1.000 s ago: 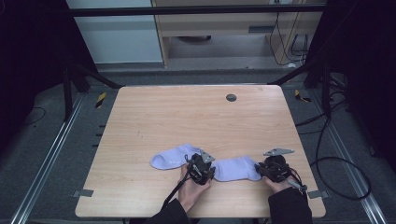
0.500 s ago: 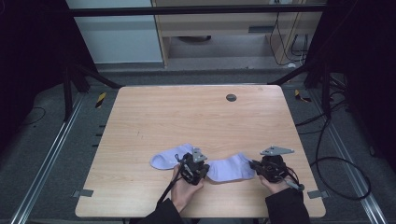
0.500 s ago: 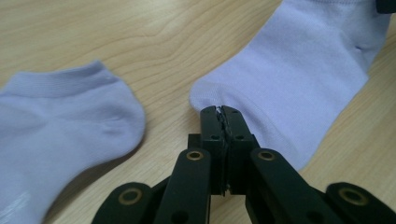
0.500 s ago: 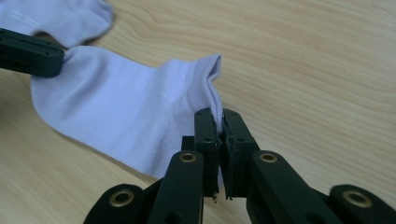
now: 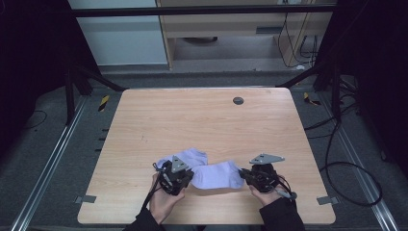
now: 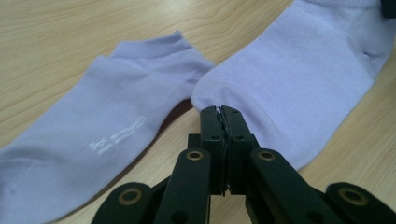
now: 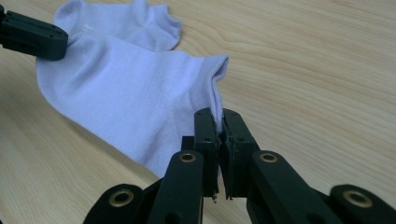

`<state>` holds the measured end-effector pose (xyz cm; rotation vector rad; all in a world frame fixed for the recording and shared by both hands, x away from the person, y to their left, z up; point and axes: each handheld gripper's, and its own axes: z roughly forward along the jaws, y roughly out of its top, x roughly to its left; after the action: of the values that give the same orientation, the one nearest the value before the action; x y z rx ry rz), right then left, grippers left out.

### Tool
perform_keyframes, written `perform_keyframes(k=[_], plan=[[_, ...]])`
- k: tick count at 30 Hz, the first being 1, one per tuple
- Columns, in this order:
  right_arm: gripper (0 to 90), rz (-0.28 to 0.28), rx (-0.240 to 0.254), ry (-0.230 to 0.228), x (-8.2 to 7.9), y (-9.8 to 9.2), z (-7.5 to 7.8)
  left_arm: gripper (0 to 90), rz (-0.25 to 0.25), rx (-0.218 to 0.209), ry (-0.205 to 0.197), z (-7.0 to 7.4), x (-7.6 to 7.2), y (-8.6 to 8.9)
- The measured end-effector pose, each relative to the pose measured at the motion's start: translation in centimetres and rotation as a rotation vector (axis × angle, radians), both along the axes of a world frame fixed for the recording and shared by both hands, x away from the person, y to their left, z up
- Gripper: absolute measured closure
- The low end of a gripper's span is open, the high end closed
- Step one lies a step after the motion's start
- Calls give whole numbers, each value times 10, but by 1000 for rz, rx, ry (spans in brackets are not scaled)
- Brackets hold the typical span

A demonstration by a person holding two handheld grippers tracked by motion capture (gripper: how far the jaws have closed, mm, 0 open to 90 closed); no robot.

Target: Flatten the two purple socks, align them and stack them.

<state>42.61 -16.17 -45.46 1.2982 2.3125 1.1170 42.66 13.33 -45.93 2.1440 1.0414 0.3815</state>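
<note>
A flat pale lilac ankle sock (image 5: 185, 157) lies on the light wooden bench (image 5: 202, 120), towards my left, its cuff tucked just under the toe of a second pale lilac ankle sock (image 5: 217, 174). My left claw (image 6: 220, 114) is clenched on that second sock's toe edge. The sock stretches rightward between my two hands near the bench's front edge. My right claw (image 7: 219, 122) is clenched on its ribbed cuff.
</note>
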Motion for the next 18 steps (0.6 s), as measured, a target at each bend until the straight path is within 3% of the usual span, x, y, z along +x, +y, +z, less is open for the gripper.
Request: perform_keyframes(k=[8,18], plan=[[863,45,-11,21,0,29,-9,884,17,40,10,-10,-2,20],[860,45,-42,53,3,36,-22,879,12,71,34,-25,-5,24]])
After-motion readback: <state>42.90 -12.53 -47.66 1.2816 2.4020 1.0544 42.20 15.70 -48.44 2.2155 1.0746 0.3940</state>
